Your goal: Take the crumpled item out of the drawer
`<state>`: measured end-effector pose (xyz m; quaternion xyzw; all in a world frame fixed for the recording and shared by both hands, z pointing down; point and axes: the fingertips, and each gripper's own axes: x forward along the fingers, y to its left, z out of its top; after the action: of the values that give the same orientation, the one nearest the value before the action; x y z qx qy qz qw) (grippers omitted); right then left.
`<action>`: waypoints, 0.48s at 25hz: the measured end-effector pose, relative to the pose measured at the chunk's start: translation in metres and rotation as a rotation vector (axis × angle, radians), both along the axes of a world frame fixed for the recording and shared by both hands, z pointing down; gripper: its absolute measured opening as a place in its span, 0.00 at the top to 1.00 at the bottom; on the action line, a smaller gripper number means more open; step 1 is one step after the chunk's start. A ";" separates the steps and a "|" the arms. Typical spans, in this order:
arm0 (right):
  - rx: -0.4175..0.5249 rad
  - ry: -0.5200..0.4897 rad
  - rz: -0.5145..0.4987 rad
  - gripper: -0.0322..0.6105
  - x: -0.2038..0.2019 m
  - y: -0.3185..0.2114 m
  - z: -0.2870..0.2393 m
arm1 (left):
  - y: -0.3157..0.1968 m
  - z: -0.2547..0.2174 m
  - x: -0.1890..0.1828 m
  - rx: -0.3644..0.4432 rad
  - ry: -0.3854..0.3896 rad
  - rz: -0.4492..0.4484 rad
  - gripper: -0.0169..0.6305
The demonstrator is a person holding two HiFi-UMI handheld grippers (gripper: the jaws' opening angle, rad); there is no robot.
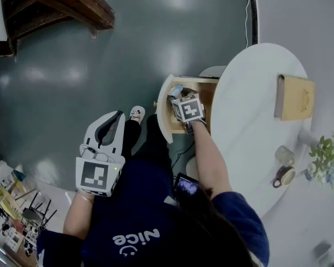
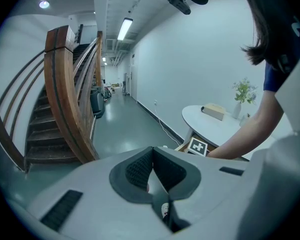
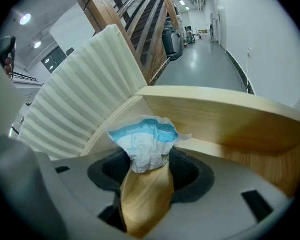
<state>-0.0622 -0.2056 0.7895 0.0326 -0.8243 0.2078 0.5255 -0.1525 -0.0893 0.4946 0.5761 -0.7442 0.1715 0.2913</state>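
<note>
The lower end of the crumpled item [image 3: 145, 141] is hidden between the jaws of the right gripper [image 3: 150, 167]. In the head view, that gripper and its marker cube [image 1: 188, 108] cover most of the open drawer [image 1: 165, 115], so its inside cannot be seen. Small pale objects [image 1: 284, 156] at the right edge of the white table [image 1: 250, 93] are too small to identify. The wooden staircase [image 1: 72, 4] is cut off at the top left corner.
</note>
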 end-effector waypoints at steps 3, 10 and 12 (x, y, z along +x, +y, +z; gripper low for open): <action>0.000 0.003 0.019 0.63 0.001 0.001 0.000 | -0.001 -0.001 0.001 0.001 0.003 0.000 0.97; 0.028 0.006 0.044 0.71 0.004 0.000 -0.001 | 0.000 -0.001 0.001 0.003 -0.001 0.001 0.97; 0.038 0.009 0.061 0.72 0.005 -0.002 -0.002 | -0.001 -0.001 0.002 0.008 -0.003 0.007 0.97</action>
<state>-0.0569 -0.2076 0.7874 0.0686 -0.8243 0.2081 0.5220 -0.1502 -0.0898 0.4934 0.5795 -0.7433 0.1705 0.2875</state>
